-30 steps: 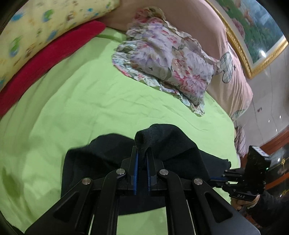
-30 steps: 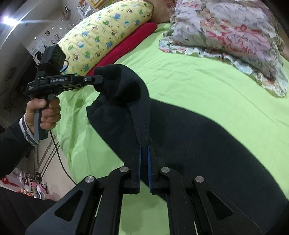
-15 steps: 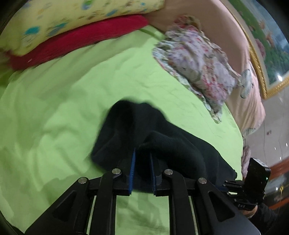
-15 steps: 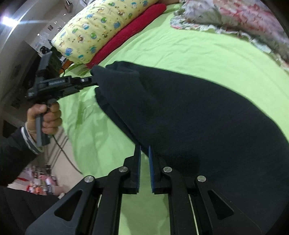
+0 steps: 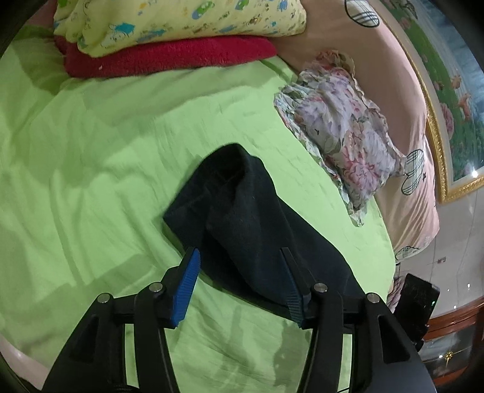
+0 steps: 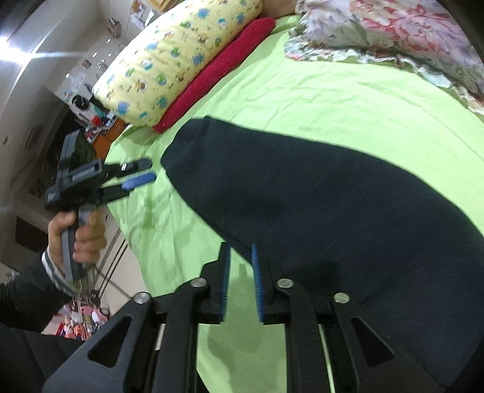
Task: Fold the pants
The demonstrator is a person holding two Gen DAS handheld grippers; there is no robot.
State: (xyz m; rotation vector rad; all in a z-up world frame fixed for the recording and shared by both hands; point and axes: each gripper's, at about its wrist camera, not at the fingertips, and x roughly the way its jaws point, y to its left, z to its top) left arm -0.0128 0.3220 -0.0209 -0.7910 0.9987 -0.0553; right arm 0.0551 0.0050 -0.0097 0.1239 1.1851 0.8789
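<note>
The black pants (image 6: 332, 205) lie folded flat on the green bed sheet (image 6: 317, 90); they also show in the left wrist view (image 5: 251, 229) with one end bunched up. My left gripper (image 5: 240, 257) is open, its blue pads on either side of the near edge of the pants, holding nothing. It shows in the right wrist view (image 6: 145, 173), open, just left of the pants' end. My right gripper (image 6: 240, 251) is open at the pants' near edge, empty. Its body (image 5: 417, 299) shows at the bed's right edge.
A yellow patterned pillow (image 5: 181, 21) on a red towel (image 5: 169, 57) lies at the bed's far side. A floral pillow (image 5: 345, 130) lies to the right, against a pink headboard (image 5: 402, 99). The bed edge drops to the floor at left (image 6: 115, 241).
Both grippers carried the pants' end over and laid it down. Both were shut on the fabric and have now opened and let go. The pants now lie flat.
</note>
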